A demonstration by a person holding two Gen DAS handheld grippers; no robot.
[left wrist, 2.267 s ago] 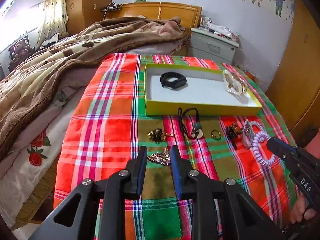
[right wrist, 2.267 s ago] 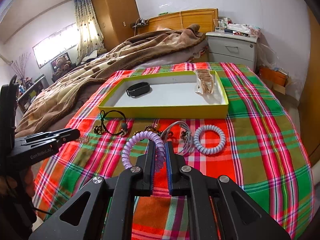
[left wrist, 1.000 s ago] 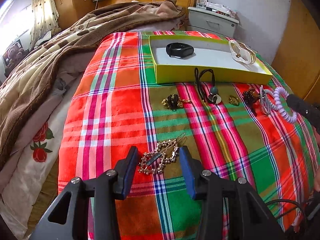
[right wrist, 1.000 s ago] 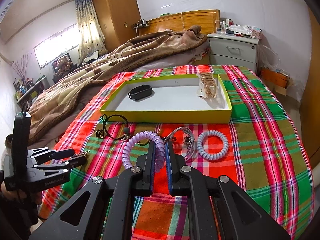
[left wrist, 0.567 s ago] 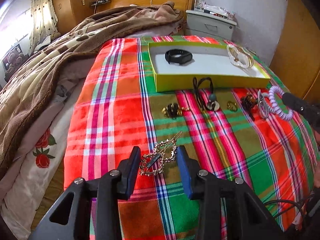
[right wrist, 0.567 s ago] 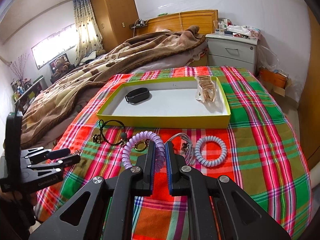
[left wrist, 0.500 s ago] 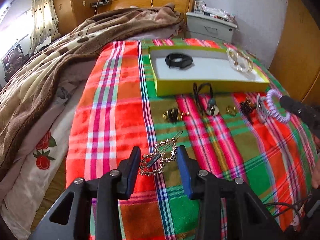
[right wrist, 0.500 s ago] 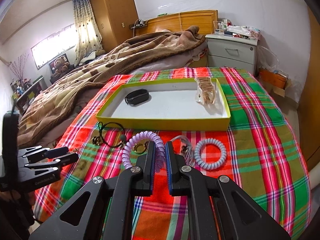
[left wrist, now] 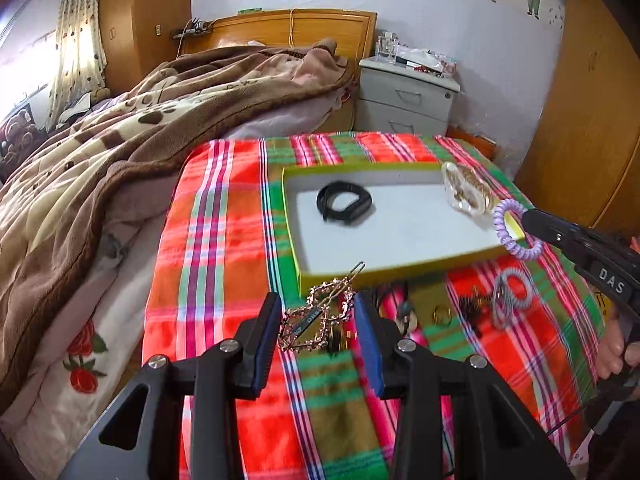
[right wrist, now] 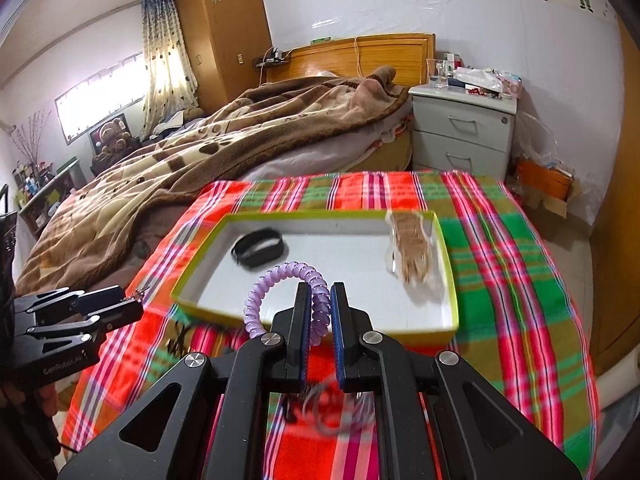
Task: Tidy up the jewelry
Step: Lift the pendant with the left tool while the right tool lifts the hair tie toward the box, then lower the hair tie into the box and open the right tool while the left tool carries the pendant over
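- Landmark: the yellow-rimmed tray [left wrist: 400,270] on the plaid cloth [left wrist: 224,248] over the bed; every place below is given from this tray.
- Your left gripper [left wrist: 316,320] is pinching the gold hair clip [left wrist: 320,312] across its width; clip and gripper sit just short of the tray's near wall, toward its near left corner; the clip's long axis runs along the fingers, its thin wire end aimed at the tray.
- Your right gripper [right wrist: 319,308] is pressed together on the lilac coil hair tie [right wrist: 280,280]; the loop stands upright ahead of the fingers, over the tray's near right edge.
- Deciding relation: the tray's bare white floor lies straight ahead of both grippers and below them; your right load looks the nearer to it.
- Already in the tray: the black band [left wrist: 344,202] at far left; the clear packet of gold pieces [left wrist: 466,194] at far right; the open floor lies between them.
- Loose pieces remain on the cloth just outside the near wall; blur hides their detail.
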